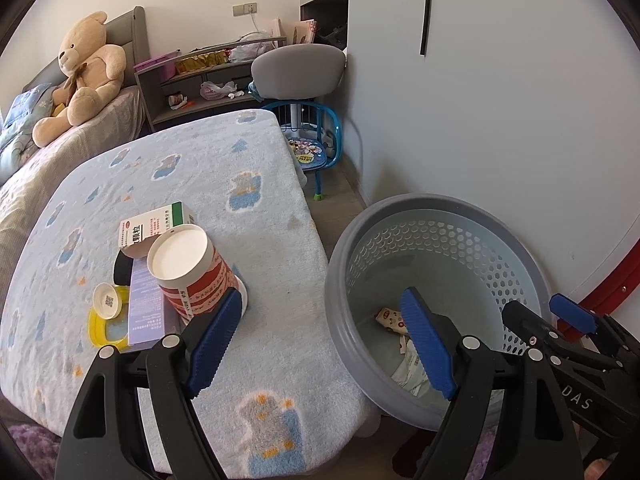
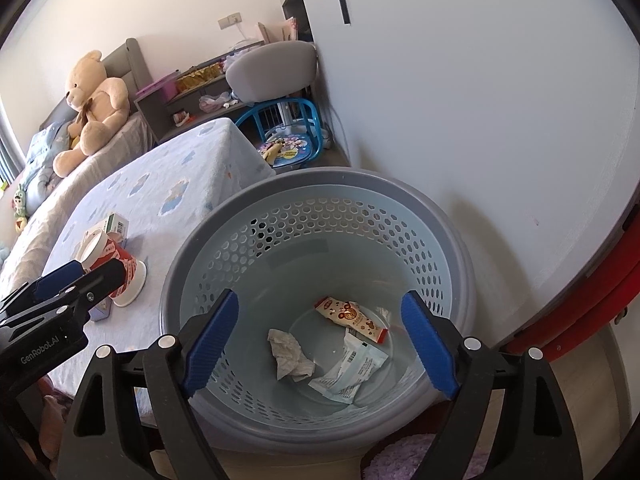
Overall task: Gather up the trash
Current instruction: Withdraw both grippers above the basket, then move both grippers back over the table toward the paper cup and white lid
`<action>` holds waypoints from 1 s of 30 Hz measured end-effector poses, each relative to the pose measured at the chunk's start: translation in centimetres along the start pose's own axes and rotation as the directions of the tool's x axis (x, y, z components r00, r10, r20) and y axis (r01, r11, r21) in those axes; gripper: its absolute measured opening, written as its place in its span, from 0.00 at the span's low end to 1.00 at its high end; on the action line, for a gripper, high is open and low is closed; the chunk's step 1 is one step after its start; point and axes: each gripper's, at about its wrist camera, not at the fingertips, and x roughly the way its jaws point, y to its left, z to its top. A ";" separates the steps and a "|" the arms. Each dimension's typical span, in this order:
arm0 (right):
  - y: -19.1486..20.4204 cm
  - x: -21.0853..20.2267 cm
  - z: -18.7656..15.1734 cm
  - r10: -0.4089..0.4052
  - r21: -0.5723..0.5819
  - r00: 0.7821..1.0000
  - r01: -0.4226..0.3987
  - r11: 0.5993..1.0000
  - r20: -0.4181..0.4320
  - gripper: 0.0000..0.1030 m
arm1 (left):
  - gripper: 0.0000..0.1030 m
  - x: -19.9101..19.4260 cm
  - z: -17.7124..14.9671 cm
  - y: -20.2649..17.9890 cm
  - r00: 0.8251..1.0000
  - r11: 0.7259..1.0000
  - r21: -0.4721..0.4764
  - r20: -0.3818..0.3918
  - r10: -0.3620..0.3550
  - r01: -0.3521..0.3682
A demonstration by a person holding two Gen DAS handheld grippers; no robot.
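My left gripper point(image 1: 320, 340) is open and holds nothing; its left pad hangs just in front of an overturned red-and-white paper cup point(image 1: 188, 272) on the blue blanket-covered table point(image 1: 260, 200). Beside the cup lie a green-and-white medicine box point(image 1: 156, 228), a lavender box point(image 1: 146, 308), a white cap point(image 1: 107, 300) and a yellow ring lid point(image 1: 102, 330). My right gripper point(image 2: 320, 340) is open and empty above the grey perforated bin point(image 2: 224, 216). In the bin lie a crumpled tissue point(image 2: 290, 356), a snack wrapper point(image 2: 352, 318) and a white packet point(image 2: 352, 372).
The bin point(image 1: 440, 204) stands on the floor between the table's right edge and a white wall point(image 1: 500, 100). A grey chair point(image 1: 298, 68) and a small blue chair point(image 1: 316, 148) stand behind it. A teddy bear point(image 1: 86, 68) sits on the bed at the left.
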 end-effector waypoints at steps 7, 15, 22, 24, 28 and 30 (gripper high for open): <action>1.6 -0.4 -0.5 0.005 -0.018 1.000 -0.005 1.000 0.003 0.81 | 0.76 -1.4 -0.7 2.8 1.000 0.999 -0.035 0.011 0.016 -0.015; 4.9 -0.2 -1.3 0.056 -0.026 0.998 -0.056 0.998 -0.010 0.81 | 0.76 -3.3 -1.7 7.1 0.997 0.995 -0.078 0.032 0.066 -0.063; 8.9 0.1 -1.7 0.088 -0.084 0.996 -0.090 0.992 -0.024 0.81 | 0.76 -4.6 -2.8 11.7 0.993 0.985 -0.135 0.032 0.109 -0.104; 10.1 0.2 -1.9 0.097 -0.097 0.995 -0.099 0.990 -0.026 0.81 | 0.76 -4.8 -3.1 12.9 0.992 0.982 -0.148 0.032 0.123 -0.117; 12.1 0.1 -2.2 0.109 -0.129 0.994 -0.112 0.985 -0.027 0.81 | 0.76 -5.0 -3.9 15.4 0.988 0.973 -0.179 0.025 0.151 -0.144; 12.9 0.1 -2.3 0.115 -0.140 0.993 -0.118 0.983 -0.029 0.81 | 0.76 -4.9 -4.2 16.7 0.986 0.968 -0.196 0.019 0.163 -0.156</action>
